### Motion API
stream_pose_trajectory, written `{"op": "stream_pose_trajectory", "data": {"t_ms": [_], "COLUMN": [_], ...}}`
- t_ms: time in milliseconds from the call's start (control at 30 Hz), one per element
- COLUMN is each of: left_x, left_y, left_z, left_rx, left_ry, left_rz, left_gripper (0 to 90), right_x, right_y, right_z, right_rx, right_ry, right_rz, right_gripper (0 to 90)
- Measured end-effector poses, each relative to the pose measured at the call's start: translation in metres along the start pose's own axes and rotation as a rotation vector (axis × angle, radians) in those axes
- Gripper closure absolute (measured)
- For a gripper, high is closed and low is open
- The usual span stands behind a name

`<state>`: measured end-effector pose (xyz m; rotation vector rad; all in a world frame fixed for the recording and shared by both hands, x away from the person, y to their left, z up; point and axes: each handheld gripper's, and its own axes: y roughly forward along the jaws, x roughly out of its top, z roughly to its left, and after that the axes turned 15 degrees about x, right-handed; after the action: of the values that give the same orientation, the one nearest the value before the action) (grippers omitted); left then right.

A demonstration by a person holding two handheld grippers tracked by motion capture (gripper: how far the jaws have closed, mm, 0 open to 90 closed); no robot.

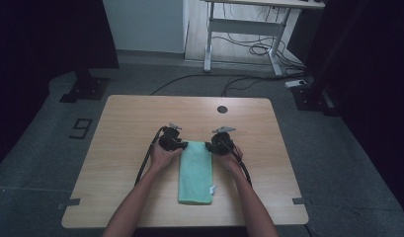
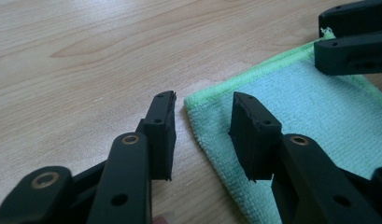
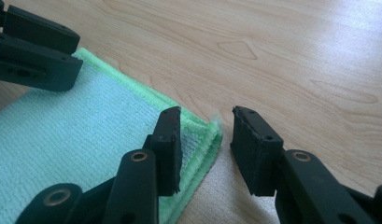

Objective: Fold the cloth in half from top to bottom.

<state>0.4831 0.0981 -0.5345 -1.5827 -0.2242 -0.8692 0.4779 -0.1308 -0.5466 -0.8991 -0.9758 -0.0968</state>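
A folded green towel [image 1: 195,171] lies flat on the light wooden table [image 1: 120,148].

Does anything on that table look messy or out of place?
Nothing stands out. The folded green cloth lies flat and straight on the table, and both tools sit at its far corners, jaws apart.

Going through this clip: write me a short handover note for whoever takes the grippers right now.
Left gripper: jaws open, straddling the far left corner of the folded green cloth, not pinching.
Right gripper: jaws open around the far right corner, not pressing.
Cloth: lies flat as a long narrow strip mid-table, white tag at its near right corner.
Done: cloth folded narrow, both grippers placed at far corners.
Left: probably close on both corners and fold towards the near end.
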Motion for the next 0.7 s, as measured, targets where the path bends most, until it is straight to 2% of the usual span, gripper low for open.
{"op": "stream_pose_trajectory", "data": {"t_ms": [200, 367, 433, 600, 700], "left_x": [-0.0003, -0.0016, -0.002, -0.0033, -0.0034], "left_y": [0.0008, 0.0011, 0.001, 0.0007, -0.0005], "left_z": [0.0018, -0.0012, -0.0012, -0.0007, -0.0018], "left_rx": [-0.008, -0.017, -0.032, -0.051, -0.05], "left_ry": [-0.004, 0.006, -0.006, -0.011, -0.003], "left_rz": [-0.005, -0.014, -0.007, -0.002, -0.008], "left_gripper": [62.3, 70.3, 75.3, 82.7, 85.3], "right_x": [-0.0016, -0.0017, -0.002, -0.0023, -0.003], "right_y": [0.0008, 0.0011, 0.0011, 0.0014, -0.0009], "right_z": [-0.0014, -0.0018, -0.0017, 0.002, 0.001], "right_rx": [0.026, 0.058, 0.067, 0.057, 0.07], "right_ry": [-0.021, -0.015, -0.014, -0.052, -0.039], "right_rz": [-0.004, -0.004, -0.006, -0.001, -0.011], "right_gripper": [69.1, 77.8, 80.2, 84.7, 85.6]}}
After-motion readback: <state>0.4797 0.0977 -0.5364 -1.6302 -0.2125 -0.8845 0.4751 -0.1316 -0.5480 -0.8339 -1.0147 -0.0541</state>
